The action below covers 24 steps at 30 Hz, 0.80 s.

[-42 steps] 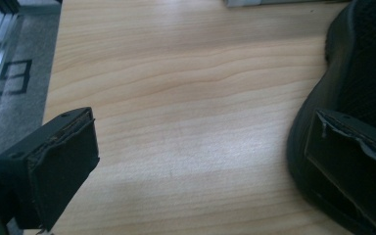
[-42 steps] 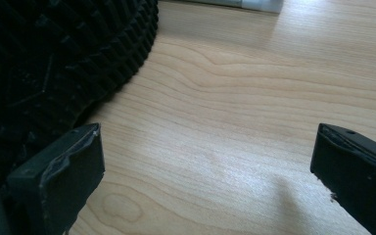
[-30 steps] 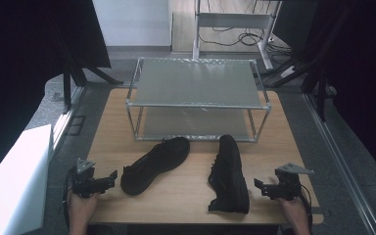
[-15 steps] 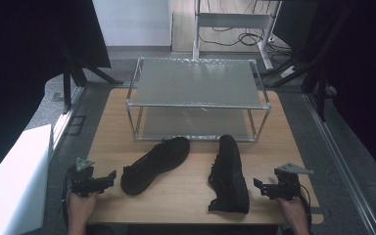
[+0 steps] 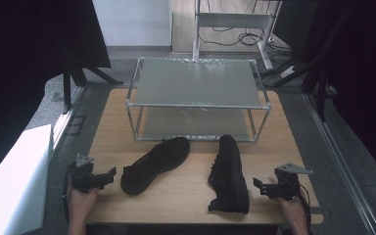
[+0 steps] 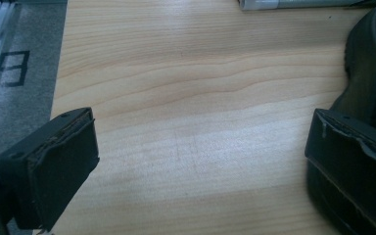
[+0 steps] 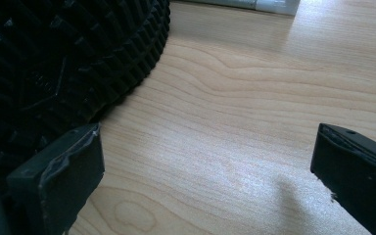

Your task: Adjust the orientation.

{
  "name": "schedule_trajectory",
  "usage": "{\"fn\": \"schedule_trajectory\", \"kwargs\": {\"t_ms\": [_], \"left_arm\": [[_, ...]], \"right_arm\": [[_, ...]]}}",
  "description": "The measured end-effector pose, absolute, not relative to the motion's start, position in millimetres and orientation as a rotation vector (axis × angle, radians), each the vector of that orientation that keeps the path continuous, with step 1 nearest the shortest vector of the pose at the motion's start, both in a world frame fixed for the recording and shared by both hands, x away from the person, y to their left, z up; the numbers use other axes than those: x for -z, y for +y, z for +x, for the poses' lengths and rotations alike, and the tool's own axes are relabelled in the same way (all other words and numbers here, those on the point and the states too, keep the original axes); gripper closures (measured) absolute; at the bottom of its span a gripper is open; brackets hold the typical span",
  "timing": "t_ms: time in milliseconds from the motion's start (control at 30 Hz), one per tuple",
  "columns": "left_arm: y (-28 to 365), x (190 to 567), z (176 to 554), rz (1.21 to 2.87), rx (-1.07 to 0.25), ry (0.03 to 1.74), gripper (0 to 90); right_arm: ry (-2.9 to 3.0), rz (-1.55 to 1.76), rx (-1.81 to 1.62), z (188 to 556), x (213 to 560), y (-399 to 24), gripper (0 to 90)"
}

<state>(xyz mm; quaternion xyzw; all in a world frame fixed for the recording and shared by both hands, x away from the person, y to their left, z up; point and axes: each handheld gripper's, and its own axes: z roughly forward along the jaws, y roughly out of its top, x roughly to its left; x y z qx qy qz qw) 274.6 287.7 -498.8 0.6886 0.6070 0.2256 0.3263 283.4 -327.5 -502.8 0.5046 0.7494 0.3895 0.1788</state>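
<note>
Black lace-up shoes [image 5: 155, 164] [image 5: 230, 175] lay on the wooden desk [image 5: 186, 191] between both grippers [image 5: 98, 179] [image 5: 267, 187], jaws spread, empty. Nothing gripped yet; metal two-tier rack [image 5: 196, 81] beyond was bare.

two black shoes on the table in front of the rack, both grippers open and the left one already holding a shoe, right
Not quite. The left gripper is open around bare wood, as the left gripper view shows, holding nothing. Both shoes, left shoe and right shoe, lie before the rack; the right gripper is open too.
</note>
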Motion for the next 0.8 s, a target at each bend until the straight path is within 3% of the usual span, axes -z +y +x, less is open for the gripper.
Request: {"fn": "schedule_trajectory", "kwargs": {"t_ms": [433,800], "left_arm": [[271.2,506.6,280.6,1.905,-0.557,1.525,0.0],[247.9,502.8,264.0,1.994,-0.532,1.435,0.0]], "right_arm": [[2.123,1.45,-1.085,284.5,504.6,-328.5,0.0],[2.12,1.46,-1.097,284.4,504.5,-329.5,0.0]]}}
